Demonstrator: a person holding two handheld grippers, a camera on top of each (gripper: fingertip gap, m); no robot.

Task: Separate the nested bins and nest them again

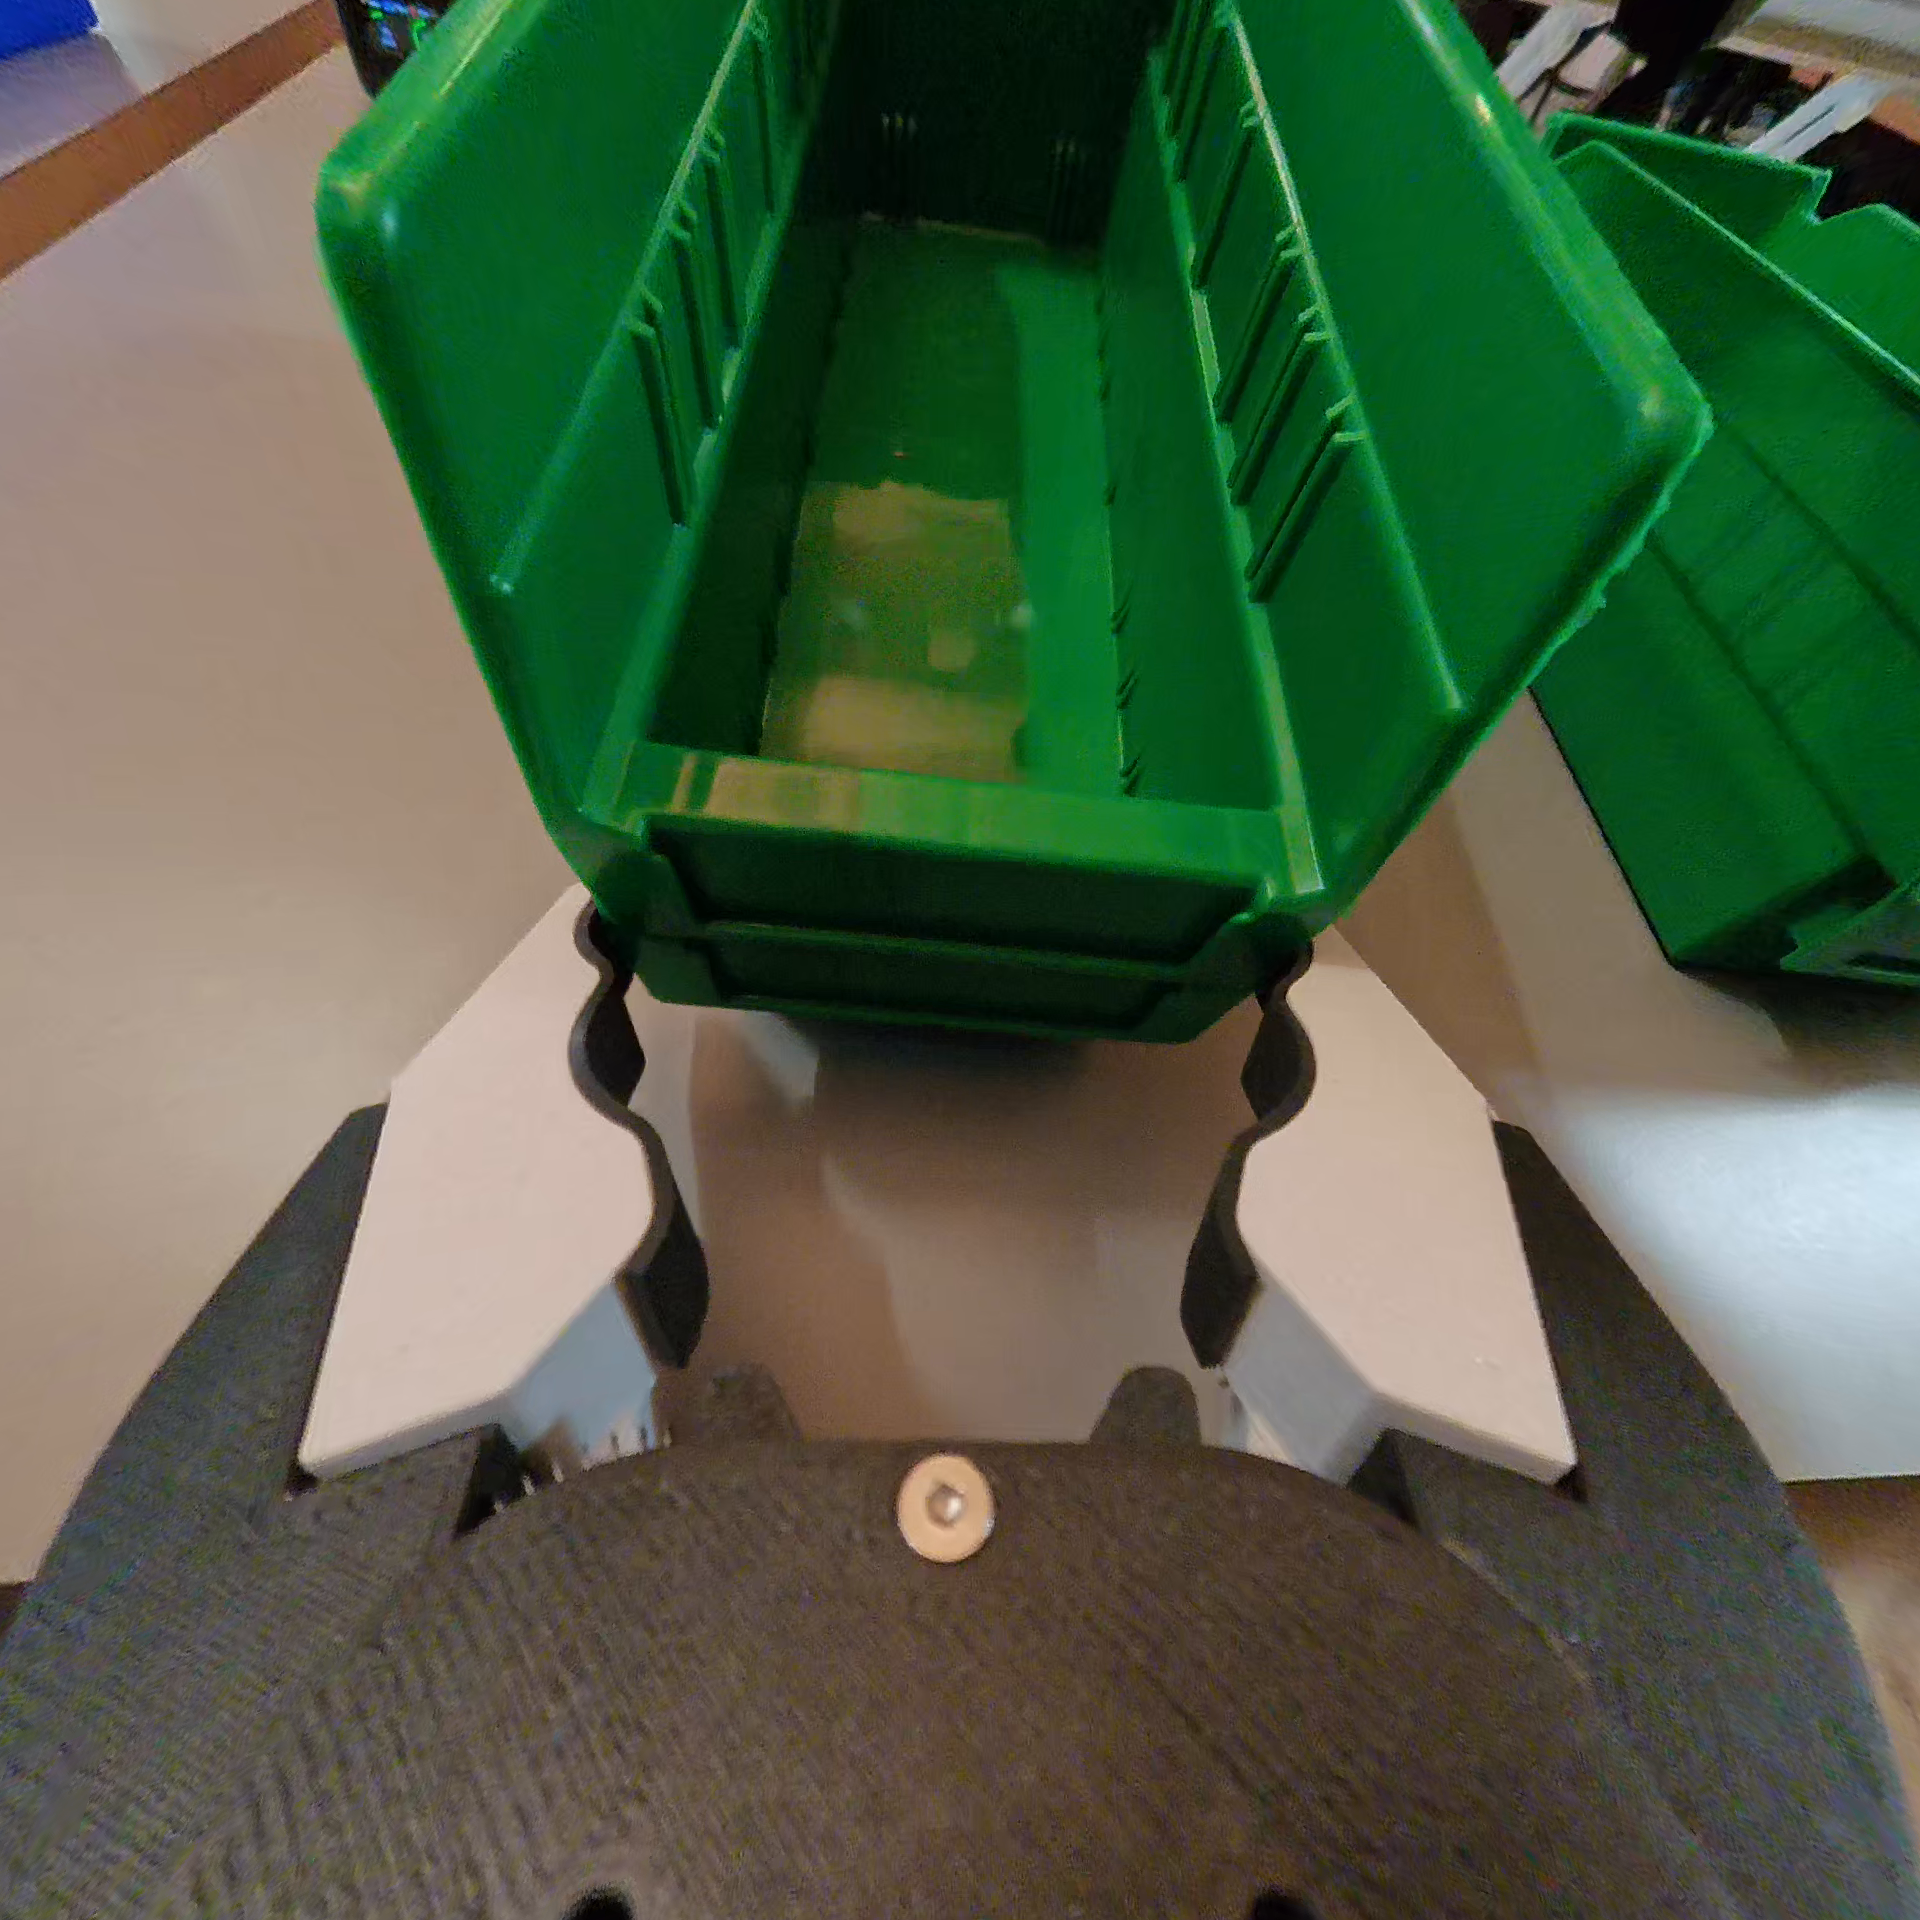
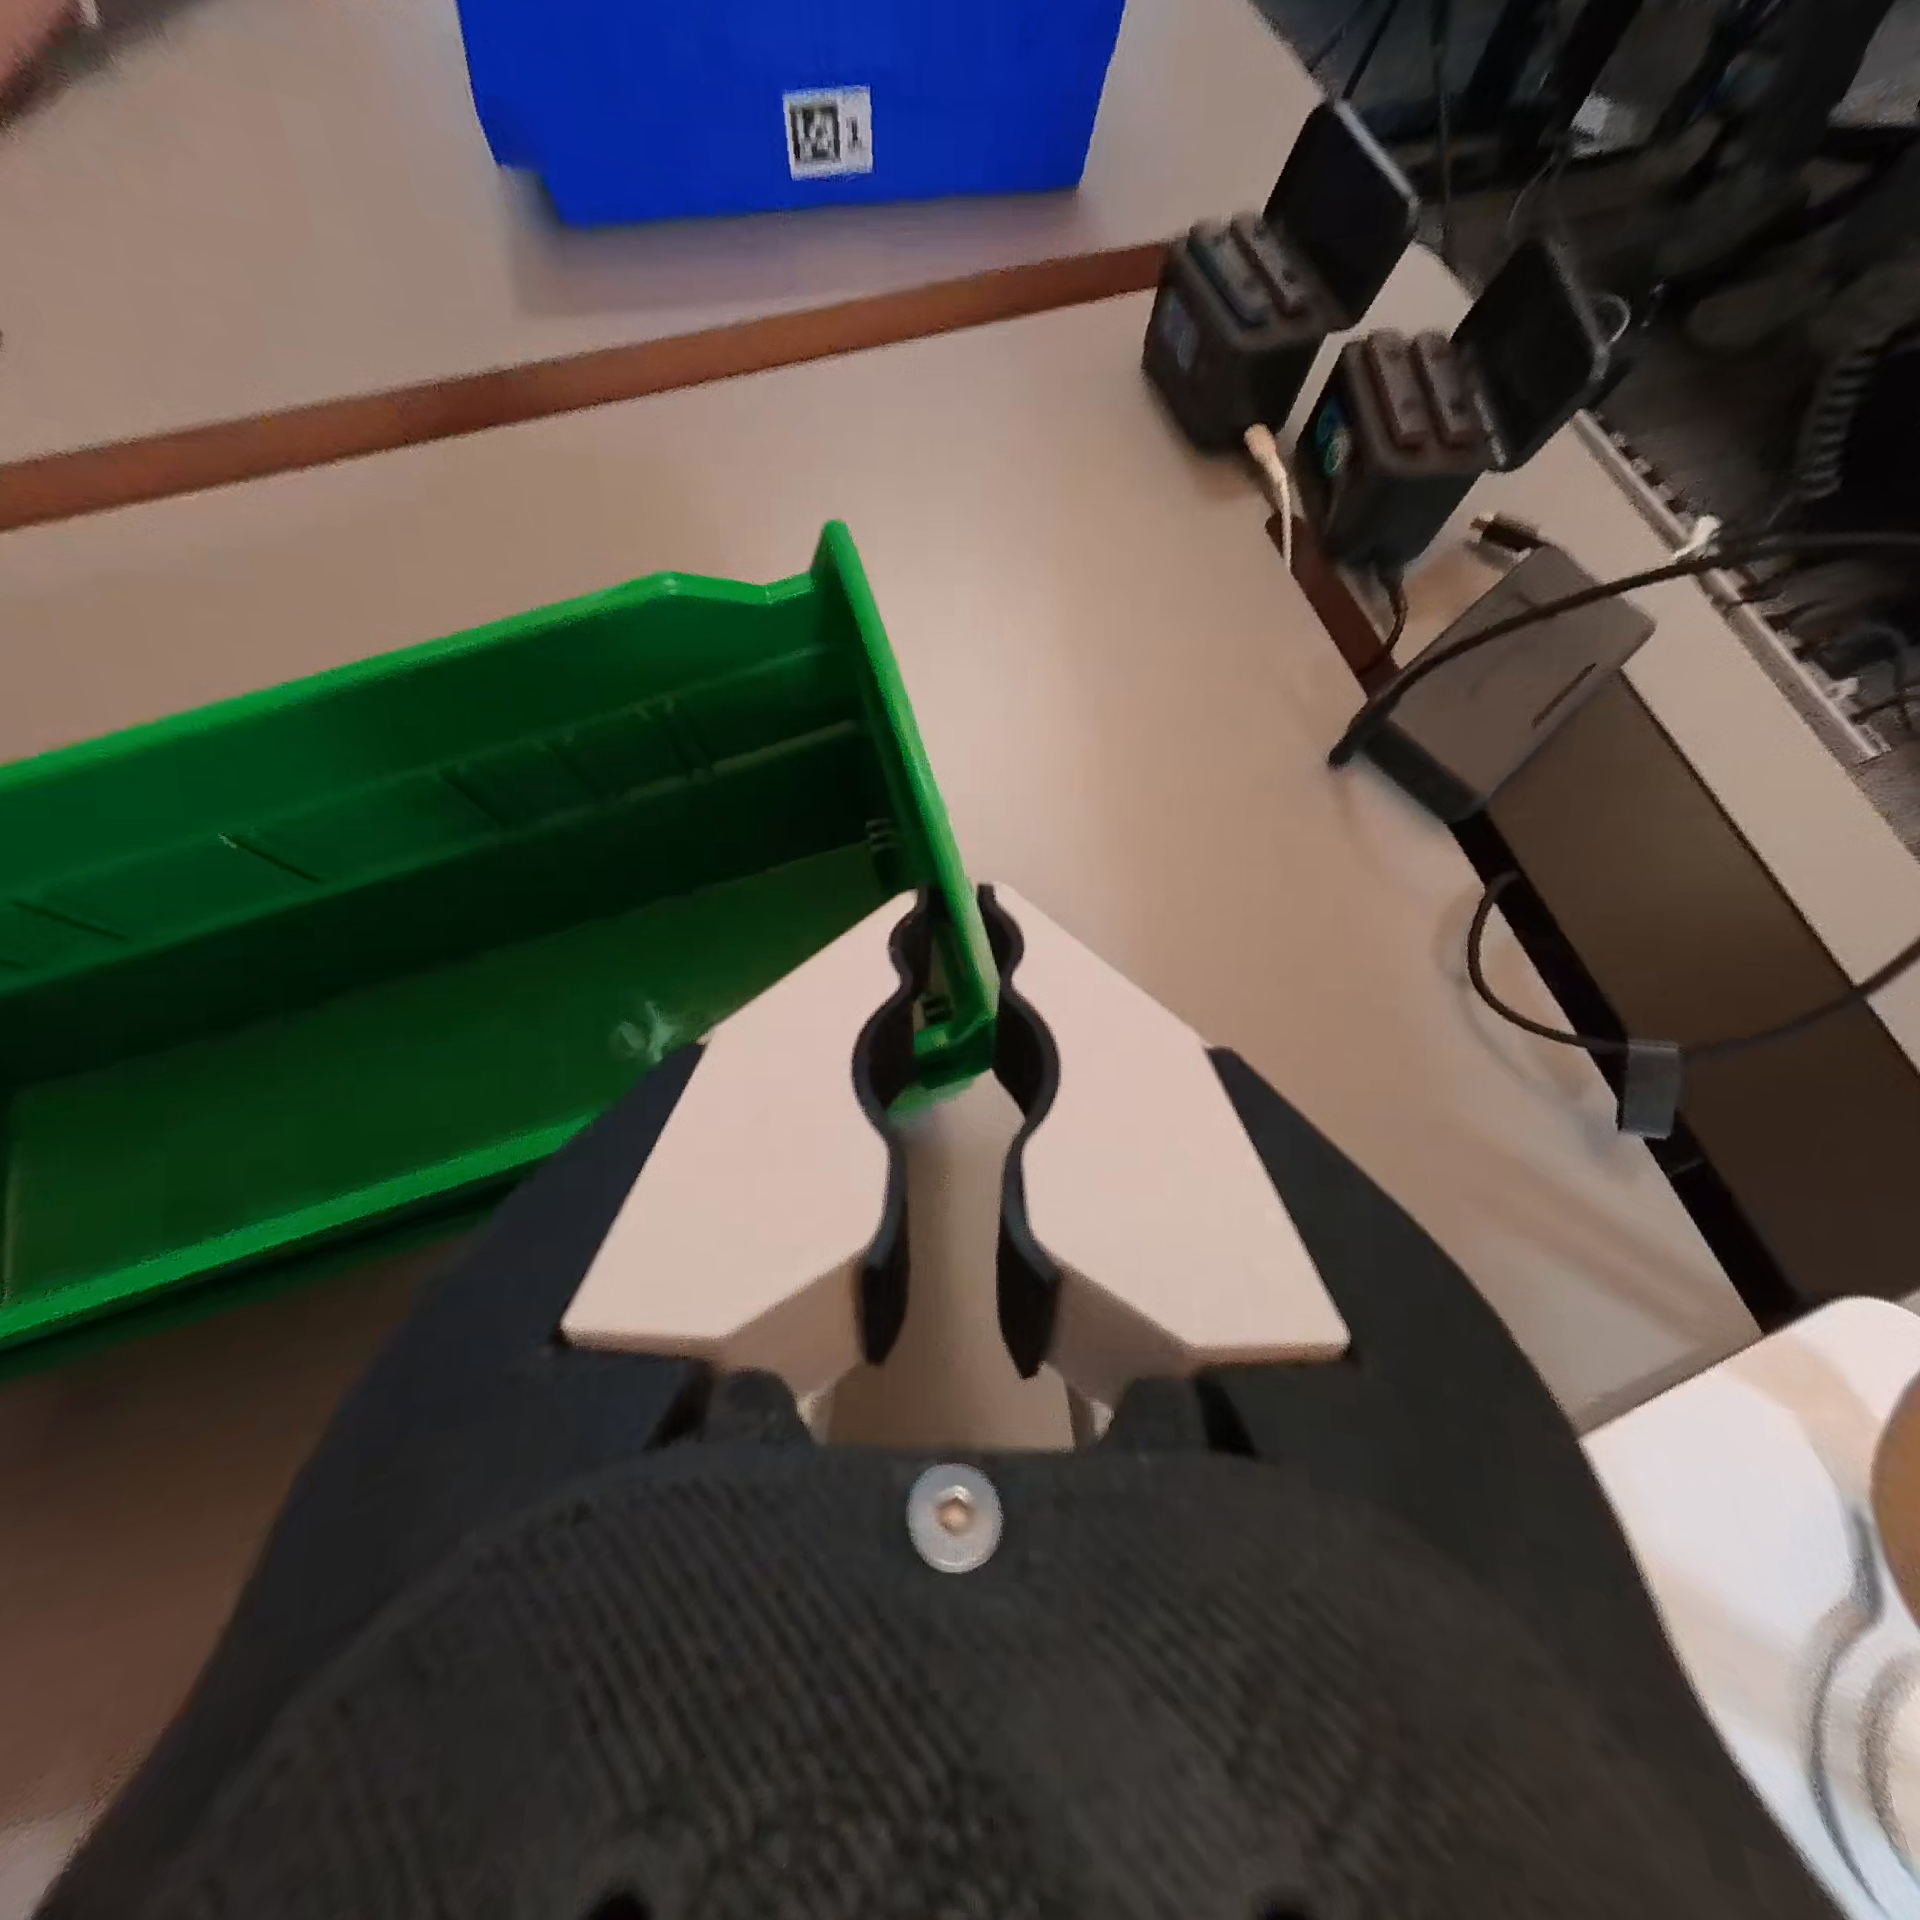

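The left gripper's fingers (image 1: 943, 971) are spread wide, their tips against the two sides of the near end of the nested green bins (image 1: 935, 499), which sit on the beige bench (image 1: 208, 675). The right gripper's fingers (image 2: 954, 982) pinch the end wall of a separate green bin (image 2: 416, 883), held tilted over the bench. Beyond it stand a blue crate (image 2: 790, 104) and black chargers (image 2: 1351, 395).

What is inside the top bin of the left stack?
Nothing: the top bin is empty, bare floor with a pale glare. At least one more bin sits nested under it; that one's inside is covered. The left gripper straddles their front end.
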